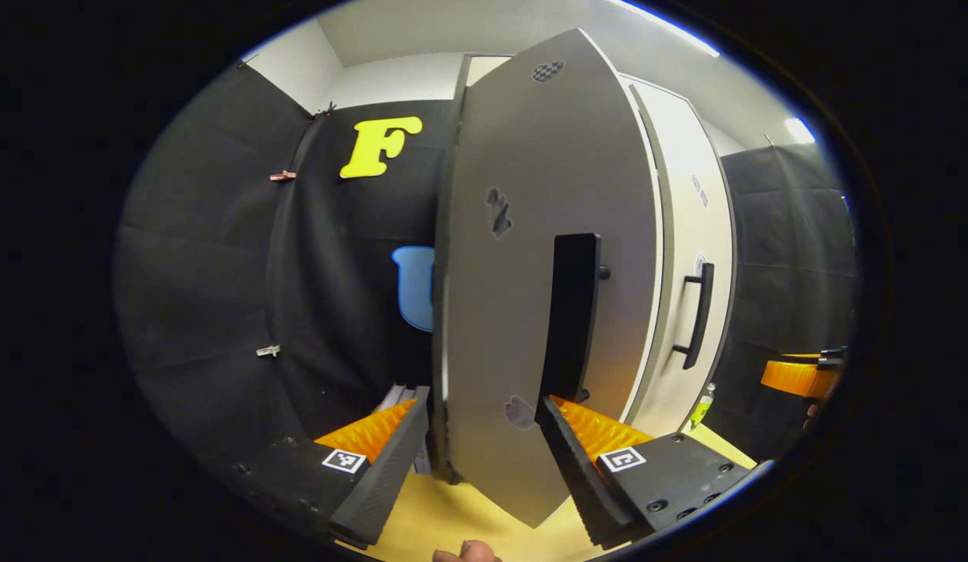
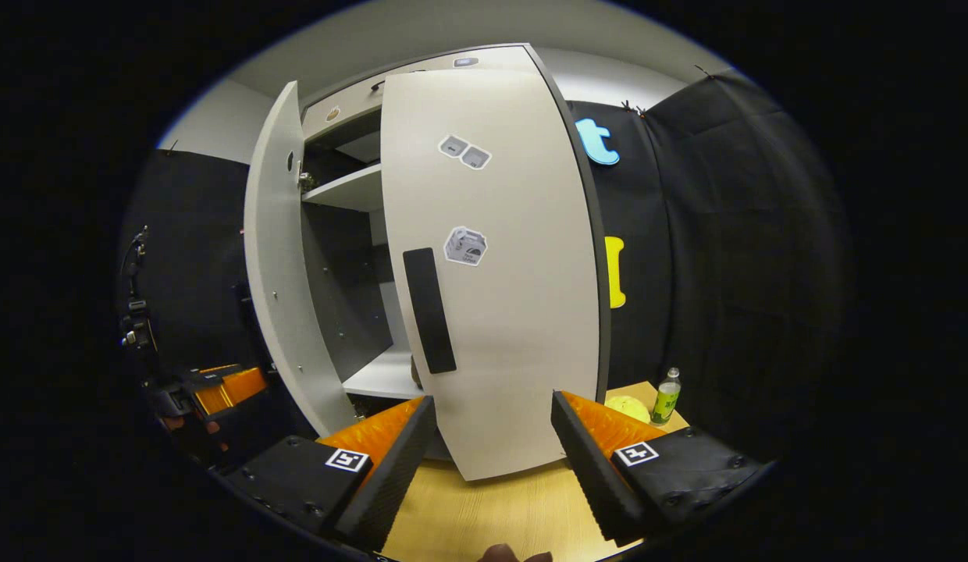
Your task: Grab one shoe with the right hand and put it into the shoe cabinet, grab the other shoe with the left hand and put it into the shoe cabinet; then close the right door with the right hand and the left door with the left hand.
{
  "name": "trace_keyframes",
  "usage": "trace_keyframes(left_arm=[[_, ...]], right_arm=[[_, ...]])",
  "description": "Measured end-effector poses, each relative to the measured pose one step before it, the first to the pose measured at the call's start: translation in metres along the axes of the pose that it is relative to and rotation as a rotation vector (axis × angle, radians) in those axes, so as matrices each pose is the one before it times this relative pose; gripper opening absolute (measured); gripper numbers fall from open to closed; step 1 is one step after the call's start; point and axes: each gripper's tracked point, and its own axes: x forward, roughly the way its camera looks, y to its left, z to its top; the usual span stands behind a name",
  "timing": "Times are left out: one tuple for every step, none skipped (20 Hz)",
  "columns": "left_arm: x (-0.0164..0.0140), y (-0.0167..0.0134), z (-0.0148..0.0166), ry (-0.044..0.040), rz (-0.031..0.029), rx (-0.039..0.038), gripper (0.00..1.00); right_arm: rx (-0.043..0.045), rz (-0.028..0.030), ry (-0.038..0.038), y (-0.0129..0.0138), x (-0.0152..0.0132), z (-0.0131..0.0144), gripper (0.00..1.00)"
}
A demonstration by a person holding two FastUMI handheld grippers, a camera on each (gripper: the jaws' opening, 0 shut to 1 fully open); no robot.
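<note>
a pale wooden table (image 2: 468, 515) carries the shoe cabinet (image 2: 336, 273) and a bottle (image 2: 667, 396).

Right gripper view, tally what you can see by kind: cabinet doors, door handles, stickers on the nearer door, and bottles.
Pale flat cabinet doors: 2
Black bar door handles: 1
Small grey stickers on the nearer door: 3
Green-labelled plastic bottles: 1
Total: 7
</note>
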Motion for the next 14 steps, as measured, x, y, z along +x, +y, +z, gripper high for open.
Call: trace_keyframes(left_arm=[[0.00714, -0.01057, -0.00083, 0.00528, -0.01880, -0.01064, 0.92], [0.00715, -0.01043, -0.00095, 0.00599, -0.01706, -0.01305, 0.93], [0.00628, -0.00972, -0.00031, 0.00619, -0.01350, -0.01343, 0.93], [0.00675, -0.00770, -0.00040, 0.00235, -0.00367, -0.00694, 0.92], [0.00532, -0.00557, 0.00123, -0.00247, 0.00157, 0.00251, 0.92], [0.00520, -0.00452, 0.00033, -0.00425, 0.00126, 0.00494, 0.93], [0.00403, -0.00274, 0.00028, -0.00385, 0.00157, 0.00424, 0.92], [0.00449, -0.00167, -0.00044, -0.00286, 0.00081, 0.00470, 0.93], [0.00231, -0.00121, 0.00103, -0.00363, -0.00075, 0.00499, 0.93], [0.00156, -0.00176, -0.00156, -0.00035, -0.00288, 0.00643, 0.92], [0.00134, -0.00205, -0.00063, 0.00270, -0.00442, 0.00634, 0.93], [0.00190, 0.00003, -0.00072, 0.00297, -0.00249, 0.00266, 0.94], [0.00160, -0.00040, 0.00016, -0.00002, -0.00048, -0.00068, 0.94], [0.00083, -0.00047, 0.00239, -0.00341, 0.00141, -0.00048, 0.93]], right_arm=[[0.00172, -0.00003, -0.00177, -0.00168, 0.00241, -0.00136, 0.98], [0.00155, -0.00308, -0.00135, -0.00185, 0.00035, 0.00035, 0.98], [0.00136, -0.00104, 0.00021, -0.00091, -0.00274, -0.00044, 0.98], [0.00135, -0.00297, -0.00276, -0.00159, -0.00080, 0.00065, 0.98], [-0.00021, -0.00191, -0.00085, -0.00218, -0.00274, 0.00063, 0.98], [-0.00043, -0.00301, -0.00247, -0.00195, 0.00083, 0.00191, 0.98], [0.00080, -0.00297, -0.00333, -0.00228, 0.00142, 0.00191, 0.98], [0.00166, -0.00073, -0.00267, -0.00073, 0.00013, 0.00130, 0.98], [0.00054, -0.00088, -0.00359, -0.00153, 0.00113, 0.00141, 0.98], [-0.00060, -0.00195, -0.00227, -0.00164, 0.00109, 0.00123, 0.98], [0.00051, -0.00046, -0.00035, -0.00095, 0.00094, -0.00007, 0.98], [0.00109, 0.00048, 0.00101, -0.00024, 0.00075, -0.00043, 0.98], [-0.00006, 0.00091, 0.00161, -0.00010, 0.00051, -0.00035, 0.98], [-0.00159, 0.00080, 0.00017, 0.00047, 0.00056, -0.00014, 0.98]])
